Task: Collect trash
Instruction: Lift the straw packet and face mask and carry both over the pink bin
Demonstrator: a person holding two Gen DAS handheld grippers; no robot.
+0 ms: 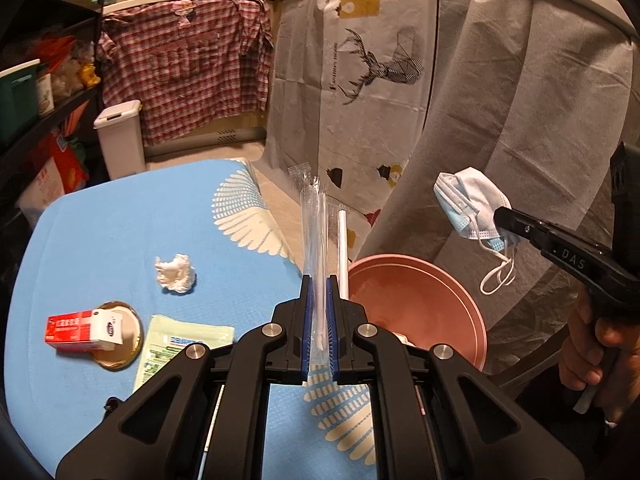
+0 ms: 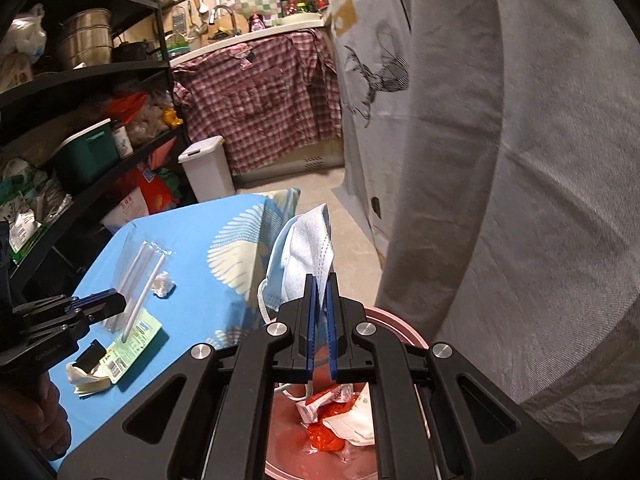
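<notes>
My left gripper [image 1: 319, 280] is shut on clear-wrapped white straws [image 1: 316, 232], held upright above the blue table [image 1: 120, 232] beside the pink basin [image 1: 420, 304]. My right gripper [image 2: 320, 280] is shut on a blue face mask [image 2: 308, 256], held over the pink basin [image 2: 394, 320], which holds red and white wrappers [image 2: 336, 420]. The mask [image 1: 468, 204] and right gripper [image 1: 502, 216] also show in the left wrist view. The left gripper [image 2: 120, 304] with the straws [image 2: 140, 280] shows in the right wrist view.
On the table lie a crumpled tissue [image 1: 176, 272], a red-and-white box [image 1: 80, 330] on a gold lid [image 1: 128, 344], and a green packet [image 1: 176, 344]. A white bin [image 1: 120, 136] stands beyond. A grey cloth [image 1: 520, 120] hangs behind the basin.
</notes>
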